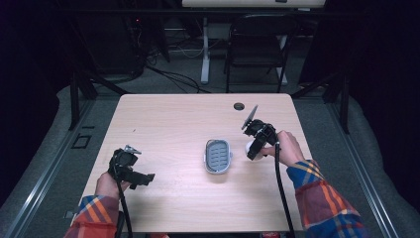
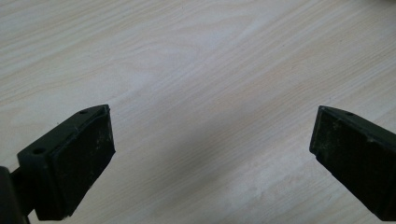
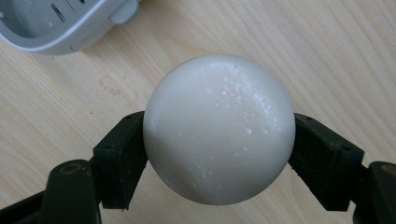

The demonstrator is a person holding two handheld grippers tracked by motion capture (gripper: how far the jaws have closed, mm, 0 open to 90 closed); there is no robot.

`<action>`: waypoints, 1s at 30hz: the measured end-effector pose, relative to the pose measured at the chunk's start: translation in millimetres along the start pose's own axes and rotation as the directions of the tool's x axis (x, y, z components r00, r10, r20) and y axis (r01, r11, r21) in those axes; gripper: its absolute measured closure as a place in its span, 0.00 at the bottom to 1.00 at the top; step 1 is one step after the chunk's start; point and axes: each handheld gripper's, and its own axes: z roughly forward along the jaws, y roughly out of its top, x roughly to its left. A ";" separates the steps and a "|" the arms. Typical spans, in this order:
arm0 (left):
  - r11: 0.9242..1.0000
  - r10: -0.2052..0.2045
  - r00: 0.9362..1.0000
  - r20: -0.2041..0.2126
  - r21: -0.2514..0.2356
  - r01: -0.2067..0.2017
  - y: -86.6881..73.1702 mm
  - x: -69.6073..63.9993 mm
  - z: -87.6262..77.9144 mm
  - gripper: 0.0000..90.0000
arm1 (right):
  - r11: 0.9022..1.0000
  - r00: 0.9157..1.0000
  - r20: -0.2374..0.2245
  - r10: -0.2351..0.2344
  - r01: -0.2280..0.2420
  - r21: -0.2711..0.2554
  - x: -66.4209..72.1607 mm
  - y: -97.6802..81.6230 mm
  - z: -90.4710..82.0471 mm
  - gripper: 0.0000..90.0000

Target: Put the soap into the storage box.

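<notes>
A round white bar of soap (image 3: 219, 128) sits clamped between the black jaws of my right gripper (image 3: 218, 154), held a little above the wooden table. In the high view the right gripper (image 1: 252, 151) hovers just right of a grey soap dish (image 1: 218, 156), with the white soap (image 1: 249, 146) showing at its tip. A corner of the soap dish (image 3: 60, 23) lies at the top left of the right gripper view. My left gripper (image 1: 141, 177) rests low at the table's front left, its jaws wide apart. Bare tabletop lies between the left gripper's (image 2: 212, 154) jaws.
The light wooden table (image 1: 168, 119) has a round cable hole (image 1: 239, 106) near its far edge. Beyond it stand a black folding chair (image 1: 257, 47) and a desk leg (image 1: 204, 49), with cables on the floor.
</notes>
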 end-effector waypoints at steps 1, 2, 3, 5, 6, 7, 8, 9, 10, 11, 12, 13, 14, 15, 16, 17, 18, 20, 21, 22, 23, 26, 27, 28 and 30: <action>1.000 0.000 1.000 0.000 -0.002 0.000 -0.1 -0.1 -0.1 0.00 | 1.000 1.000 0.005 -0.012 0.012 0.016 -0.3 1.4 -1.8 0.26; 1.000 0.000 1.000 -0.001 -0.002 0.000 -0.2 -0.2 -0.4 0.00 | 1.000 1.000 0.004 -0.009 0.009 0.005 0.3 1.9 -1.5 0.26; 1.000 -0.001 1.000 0.000 -0.003 0.001 -0.4 -0.1 -0.5 0.00 | 1.000 1.000 -0.001 -0.008 0.008 0.007 1.1 2.9 -1.8 0.26; 1.000 -0.001 1.000 0.001 -0.002 0.001 -0.4 0.1 -0.7 0.00 | 1.000 1.000 0.007 -0.015 0.014 0.002 2.1 4.1 -1.9 0.26; 1.000 -0.001 1.000 0.001 -0.001 0.001 -0.3 0.0 -0.7 0.00 | 1.000 1.000 0.004 -0.012 0.012 0.010 2.9 4.9 -2.8 0.26; 1.000 0.000 1.000 0.001 -0.002 0.000 -0.3 0.0 -0.6 0.00 | 1.000 1.000 0.002 -0.011 0.011 0.002 3.6 5.3 -2.8 0.26; 1.000 -0.001 1.000 0.001 -0.003 0.001 -0.3 -0.1 -0.5 0.00 | 1.000 1.000 0.004 -0.014 0.014 0.003 3.9 5.9 -3.5 0.26; 1.000 -0.001 1.000 0.000 -0.003 0.001 -0.3 -0.1 -0.5 0.00 | 1.000 1.000 0.006 -0.015 0.015 0.006 4.3 6.7 -4.6 0.26; 1.000 -0.001 1.000 0.000 -0.003 0.001 -0.3 -0.1 -0.5 0.00 | 1.000 1.000 0.011 -0.022 0.022 0.001 4.1 7.4 -5.6 0.26; 1.000 -0.001 1.000 0.001 -0.003 0.001 -0.3 -0.1 -0.5 0.00 | 1.000 1.000 0.010 -0.017 0.017 -0.002 4.6 8.0 -6.5 0.26; 1.000 -0.001 1.000 0.001 -0.001 0.001 -0.2 0.0 -0.5 0.00 | 1.000 1.000 0.007 -0.018 0.018 -0.009 4.9 8.9 -7.5 0.26; 1.000 -0.002 1.000 0.002 -0.002 0.002 -0.1 0.0 -0.4 0.00 | 1.000 1.000 0.012 -0.021 0.021 -0.009 4.8 9.7 -8.7 0.26; 1.000 -0.002 1.000 0.001 -0.004 0.002 -0.1 -0.1 -0.2 0.00 | 1.000 1.000 0.012 -0.021 0.021 0.000 5.1 10.6 -10.3 0.26; 1.000 0.000 1.000 0.001 -0.003 0.000 -0.1 -0.3 -0.3 0.00 | 1.000 0.999 0.017 -0.028 0.028 -0.007 5.3 12.3 -12.7 0.26; 1.000 0.000 1.000 0.001 -0.003 0.000 0.0 -0.3 -0.3 0.00 | 1.000 0.999 0.017 -0.028 0.028 -0.007 5.3 12.3 -12.7 0.26; 1.000 0.000 1.000 0.001 -0.002 0.000 -0.1 -0.4 -0.3 0.00 | 0.999 0.999 0.017 -0.029 0.029 -0.021 5.7 12.6 -12.6 0.26; 1.000 -0.001 1.000 0.000 -0.003 0.001 -0.1 -0.2 -0.3 0.00 | 1.000 1.000 0.013 -0.027 0.027 -0.015 6.5 13.8 -14.2 0.26; 1.000 -0.002 1.000 0.000 -0.002 0.002 -0.3 -0.2 -0.5 0.00 | 0.999 0.999 0.022 -0.031 0.031 -0.020 8.0 15.6 -15.3 0.26; 1.000 -0.001 1.000 0.001 -0.002 0.001 -0.2 -0.2 -0.5 0.00 | 0.999 0.999 0.020 -0.033 0.033 -0.019 8.2 16.2 -15.9 0.26; 1.000 0.000 1.000 0.001 -0.002 0.000 -0.1 -0.2 -0.3 0.00 | 0.999 0.999 0.022 -0.041 0.041 -0.024 8.6 17.7 -16.8 0.26; 1.000 0.000 1.000 0.001 -0.002 0.000 -0.1 -0.2 -0.3 0.00 | 0.999 0.999 0.022 -0.041 0.041 -0.024 8.6 17.7 -16.8 0.26; 1.000 0.000 1.000 0.001 -0.002 0.000 -0.2 -0.2 -0.3 0.00 | 0.999 0.999 0.016 -0.042 0.042 -0.013 10.3 20.5 -19.6 0.26; 1.000 -0.001 1.000 0.001 -0.001 0.001 -0.2 -0.2 -0.4 0.00 | 0.999 0.999 0.022 -0.043 0.044 -0.020 11.1 21.4 -20.0 0.26; 1.000 -0.001 1.000 0.000 -0.002 0.001 -0.2 -0.2 -0.4 0.00 | 0.999 0.999 0.022 -0.043 0.044 -0.020 11.1 21.4 -20.0 0.26; 1.000 -0.001 1.000 0.001 -0.002 0.001 -0.2 -0.2 -0.4 0.00 | 0.998 0.998 0.021 -0.052 0.052 -0.018 11.7 23.4 -21.6 0.26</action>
